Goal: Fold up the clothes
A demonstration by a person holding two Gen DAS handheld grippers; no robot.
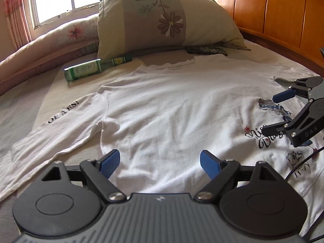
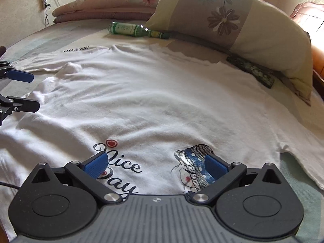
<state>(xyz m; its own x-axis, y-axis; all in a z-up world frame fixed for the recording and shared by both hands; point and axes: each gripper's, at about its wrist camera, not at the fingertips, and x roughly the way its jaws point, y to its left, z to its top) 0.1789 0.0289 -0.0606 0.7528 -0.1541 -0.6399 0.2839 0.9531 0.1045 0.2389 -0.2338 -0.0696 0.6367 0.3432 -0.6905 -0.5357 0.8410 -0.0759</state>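
Note:
A white long-sleeved T-shirt (image 1: 172, 105) lies spread flat on the bed, with a "Nice Day" print and a drawn figure near its front. One sleeve (image 1: 60, 121) with black lettering stretches to the left. My left gripper (image 1: 160, 163) hovers open over the shirt's lower body with nothing between its blue pads. My right gripper (image 2: 156, 165) is open too, just above the printed words on the T-shirt (image 2: 162, 101). In the left wrist view the right gripper (image 1: 273, 113) shows at the right edge. The left gripper (image 2: 32, 91) shows at the left edge of the right wrist view.
A green glass bottle (image 1: 95, 68) lies on the bed beyond the shirt's shoulder. A large flowered pillow (image 1: 166, 22) leans behind it, with a dark flat object (image 1: 206, 50) under its edge. A folded quilt (image 1: 50, 44) lies by the window. A wooden headboard (image 1: 273, 10) runs along the right.

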